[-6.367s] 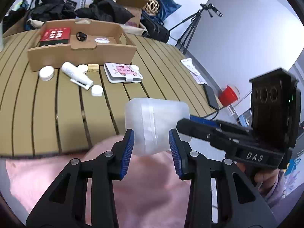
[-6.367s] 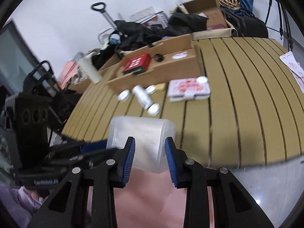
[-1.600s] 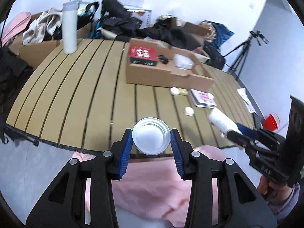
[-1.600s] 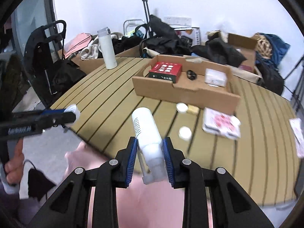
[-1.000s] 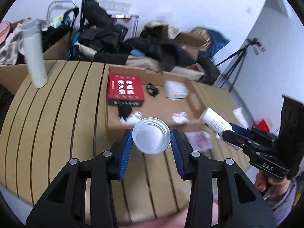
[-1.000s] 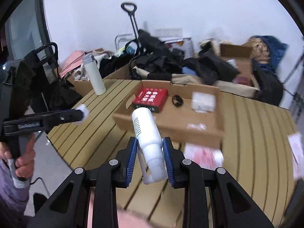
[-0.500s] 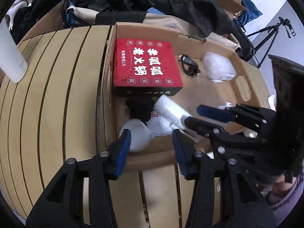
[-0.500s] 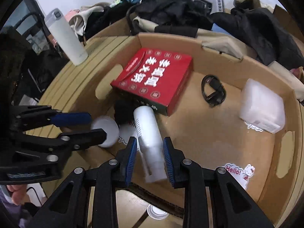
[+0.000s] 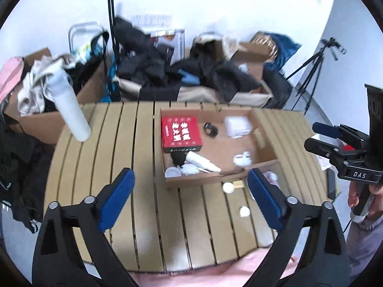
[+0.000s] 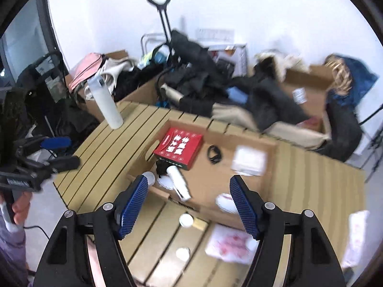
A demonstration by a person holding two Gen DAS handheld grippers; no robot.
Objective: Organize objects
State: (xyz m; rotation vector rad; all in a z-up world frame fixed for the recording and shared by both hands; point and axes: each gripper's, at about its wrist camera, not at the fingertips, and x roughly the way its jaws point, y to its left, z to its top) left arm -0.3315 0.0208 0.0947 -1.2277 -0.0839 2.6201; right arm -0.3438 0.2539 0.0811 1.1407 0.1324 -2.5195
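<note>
A cardboard tray [image 9: 265,154] [image 10: 268,189] stands on the slatted wooden table [image 9: 100,148]. In it lie a red box [image 9: 180,134] [image 10: 178,147], a white bottle [image 9: 202,162] [image 10: 178,181], a round white lid [image 9: 172,172] [image 10: 148,177], a black cable [image 9: 210,128] and a clear plastic box [image 9: 238,125] [image 10: 250,160]. My left gripper [image 9: 190,198] is open and empty, above the table in front of the tray. My right gripper [image 10: 189,203] is open and empty too; it also shows at the right of the left wrist view [image 9: 320,136].
Small white caps [image 9: 228,187] [image 9: 244,211] [image 10: 186,220] and a pink-patterned pouch [image 10: 229,244] lie on the table in front of the tray. A tall white flask [image 9: 71,110] [image 10: 105,102] stands at the far left. Bags, clothes and boxes are piled behind the table.
Both grippers have opened, left the lid and the bottle lying in the tray, and pulled back and up away from it.
</note>
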